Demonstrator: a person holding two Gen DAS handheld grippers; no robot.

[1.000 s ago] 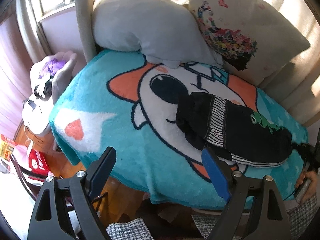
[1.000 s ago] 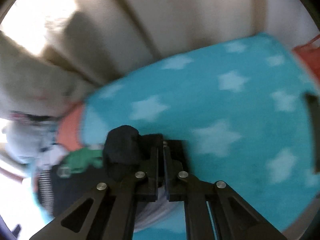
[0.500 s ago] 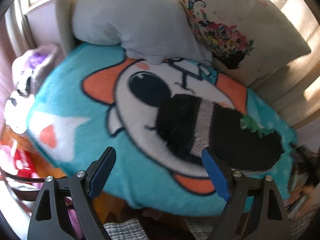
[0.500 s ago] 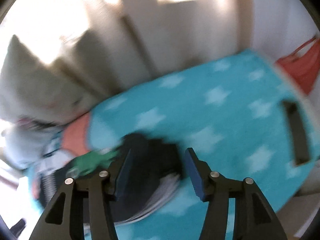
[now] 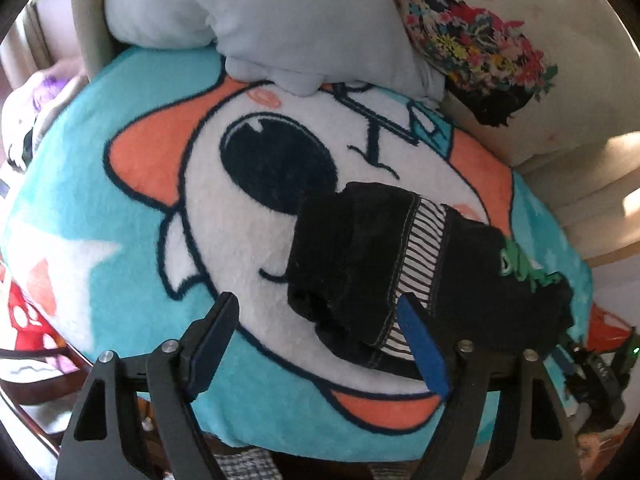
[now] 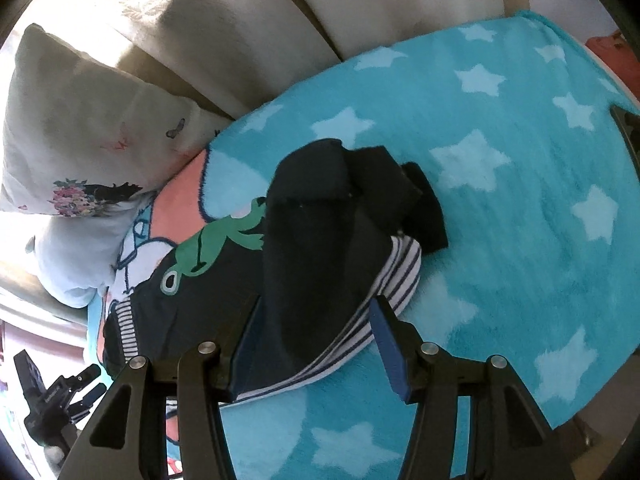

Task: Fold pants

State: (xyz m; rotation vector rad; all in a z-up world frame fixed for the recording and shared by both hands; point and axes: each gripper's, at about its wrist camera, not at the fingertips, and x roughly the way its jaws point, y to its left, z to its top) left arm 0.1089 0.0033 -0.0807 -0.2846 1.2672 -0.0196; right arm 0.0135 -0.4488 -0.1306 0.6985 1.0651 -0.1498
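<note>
- The pants [image 5: 404,272], dark with striped trim and a green frog print, lie in a folded bundle on the turquoise blanket [image 5: 100,208] covering the bed, below the pillows [image 5: 260,20].
- Left tongs [image 5: 316,340] hover over the near end of the bundle; their jaws are closing, no cloth pressed between them yet.
- Right tongs [image 6: 316,340] are released, jaws straddling the striped hem without pinching it.
- By the look of it, the main folds are done; what remains is probably a final fold or tidying the loose dark flap [image 6: 424,208].
</note>
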